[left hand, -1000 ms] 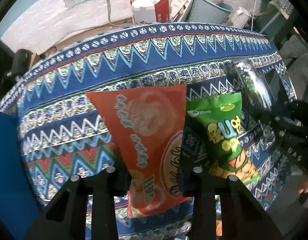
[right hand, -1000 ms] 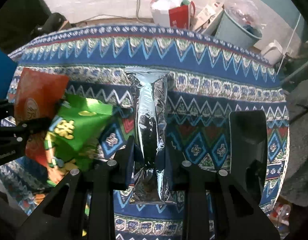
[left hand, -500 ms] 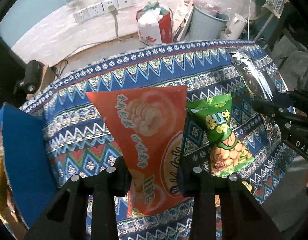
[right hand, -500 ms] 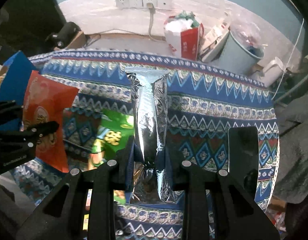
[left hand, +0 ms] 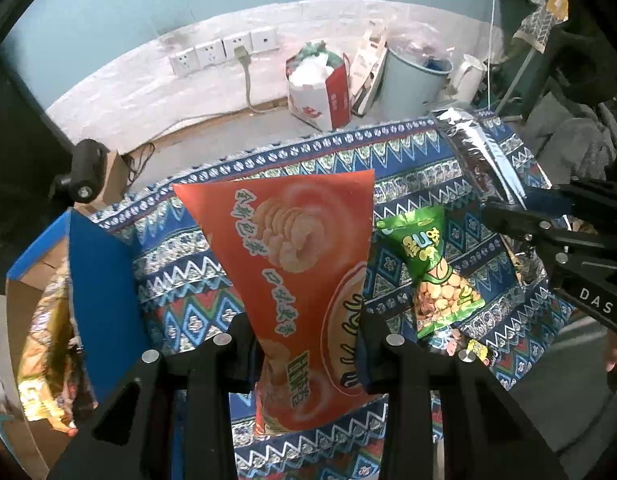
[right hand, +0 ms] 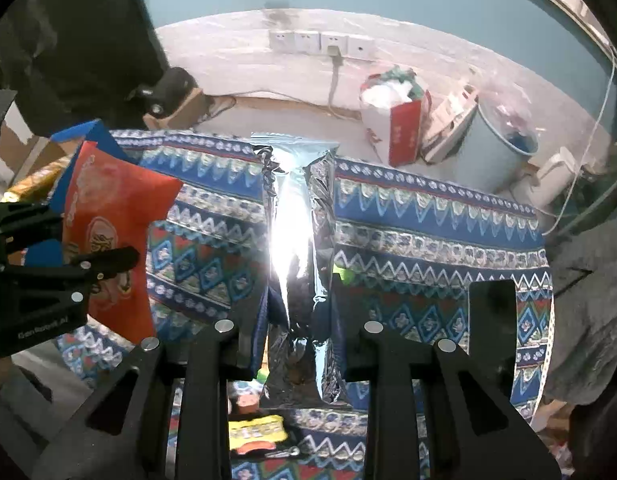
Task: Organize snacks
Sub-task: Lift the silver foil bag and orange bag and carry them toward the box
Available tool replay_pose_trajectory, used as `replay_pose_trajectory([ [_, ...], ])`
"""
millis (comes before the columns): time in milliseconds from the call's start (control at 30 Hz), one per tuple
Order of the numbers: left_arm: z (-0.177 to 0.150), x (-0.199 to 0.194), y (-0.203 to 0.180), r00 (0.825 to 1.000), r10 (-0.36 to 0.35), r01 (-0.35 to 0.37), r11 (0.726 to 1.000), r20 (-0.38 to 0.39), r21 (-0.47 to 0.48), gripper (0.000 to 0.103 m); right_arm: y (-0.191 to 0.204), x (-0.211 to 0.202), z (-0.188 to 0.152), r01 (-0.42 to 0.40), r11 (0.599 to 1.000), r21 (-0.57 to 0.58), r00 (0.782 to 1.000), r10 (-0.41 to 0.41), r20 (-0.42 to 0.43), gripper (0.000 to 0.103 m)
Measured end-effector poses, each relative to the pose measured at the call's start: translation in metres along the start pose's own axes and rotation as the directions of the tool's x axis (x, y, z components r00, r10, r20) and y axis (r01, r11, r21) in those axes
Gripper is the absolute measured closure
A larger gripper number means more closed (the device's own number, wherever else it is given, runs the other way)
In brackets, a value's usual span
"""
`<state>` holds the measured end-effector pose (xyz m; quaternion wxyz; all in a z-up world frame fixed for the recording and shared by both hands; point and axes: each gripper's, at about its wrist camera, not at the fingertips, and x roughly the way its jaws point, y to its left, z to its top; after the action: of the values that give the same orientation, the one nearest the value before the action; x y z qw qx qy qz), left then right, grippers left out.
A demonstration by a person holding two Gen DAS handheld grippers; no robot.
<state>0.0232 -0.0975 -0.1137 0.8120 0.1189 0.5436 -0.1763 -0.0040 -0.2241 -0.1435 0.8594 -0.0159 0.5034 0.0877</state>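
Observation:
My left gripper [left hand: 304, 344] is shut on an orange chip bag [left hand: 296, 256] and holds it above the patterned table [left hand: 180, 272]. It also shows in the right wrist view [right hand: 108, 236]. My right gripper [right hand: 300, 344] is shut on a silver foil bag [right hand: 298, 264], held upright above the table; the bag shows at the right of the left wrist view [left hand: 480, 160]. A green peanut bag [left hand: 436, 268] lies on the cloth between the two. A small yellow packet [right hand: 256, 432] lies near the front edge.
A blue cardboard box [left hand: 96, 288] with snack packs inside stands open at the table's left end. Behind the table are a red-and-white bag [left hand: 320, 88], a pale bucket [left hand: 412, 84], a kettle [left hand: 466, 80] and wall sockets. A black rectangle [right hand: 492, 328] lies at the right.
Both grippers have risen well above the table with their bags; the table looks smaller and more floor and wall show. The blue box has come into view at left.

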Motion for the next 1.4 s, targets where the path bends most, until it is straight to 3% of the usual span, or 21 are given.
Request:
replay_pose_trajectory([
  [800, -0.024, -0.082, 0.043, 0.985, 0.076, -0.073, 0.997, 0.152, -0.022, 0.067, 0.074, -0.043, 0.032, -0.089, 0.990, -0.107, 0.990, 0.101, 0.103, 0.077],
  [1400, -0.052, -0.134, 0.107, 0.965, 0.133, -0.104, 0.986, 0.227, -0.133, 0.067, 0.147, -0.043, 0.064, -0.146, 0.969, -0.200, 0.978, 0.173, 0.121, 0.077],
])
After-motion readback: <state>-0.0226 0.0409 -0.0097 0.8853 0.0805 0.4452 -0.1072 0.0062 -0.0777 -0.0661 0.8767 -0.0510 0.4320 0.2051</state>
